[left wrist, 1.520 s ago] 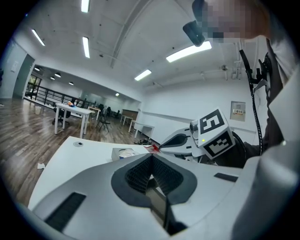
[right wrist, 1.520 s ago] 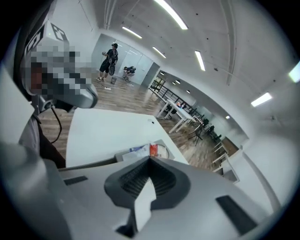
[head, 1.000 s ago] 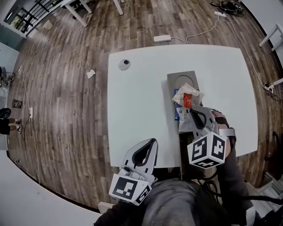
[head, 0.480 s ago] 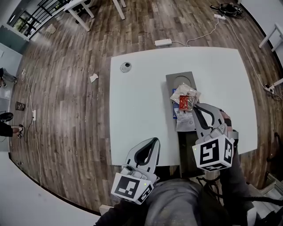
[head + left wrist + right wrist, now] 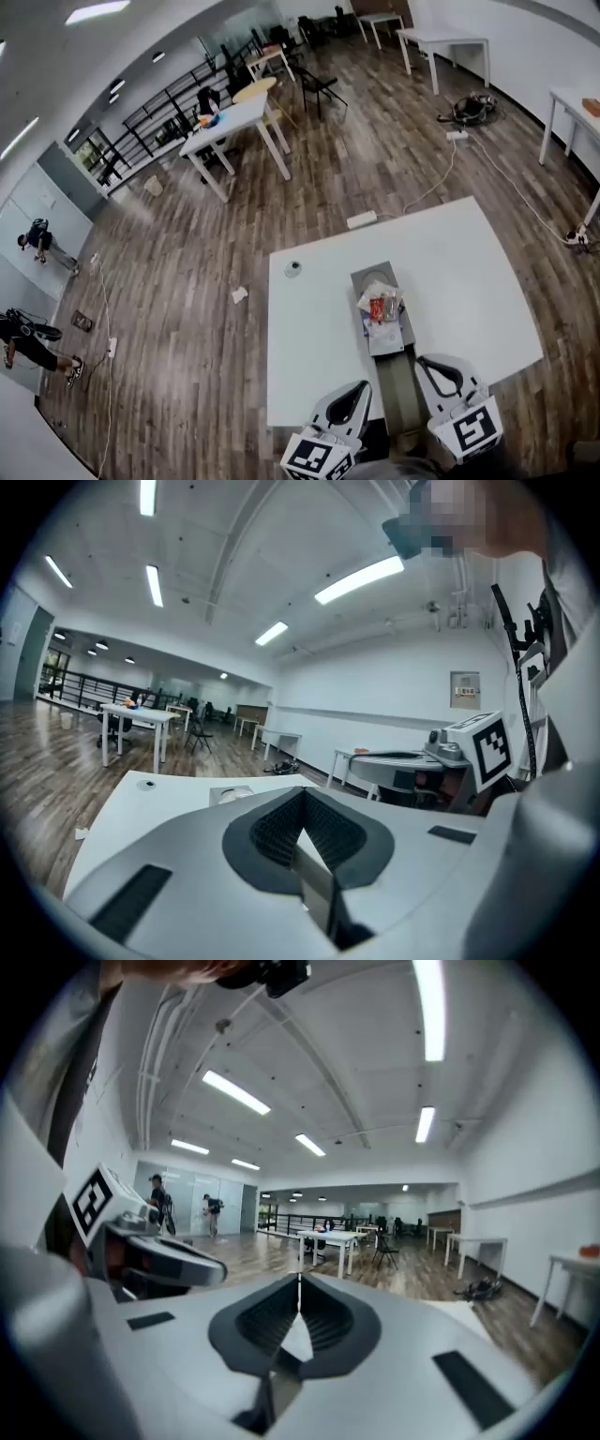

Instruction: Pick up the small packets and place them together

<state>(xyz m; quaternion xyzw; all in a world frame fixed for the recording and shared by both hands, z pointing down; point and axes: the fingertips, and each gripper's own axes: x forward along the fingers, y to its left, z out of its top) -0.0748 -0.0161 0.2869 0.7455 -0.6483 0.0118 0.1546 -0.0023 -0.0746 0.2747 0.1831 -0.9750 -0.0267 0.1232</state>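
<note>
Small packets (image 5: 380, 309) lie heaped on a grey board (image 5: 378, 277) toward the near edge of the white surface (image 5: 309, 319), right of its middle. Left gripper (image 5: 360, 388) and right gripper (image 5: 425, 364) are both clenched on nothing and sit at the near edge, apart from the pile. Packets look light, crinkly and slippery, so probably pinch a flat sealed edge, not the puffed middle.

Head view overlooks table (image 5: 319, 347); gripper views face level.
</note>
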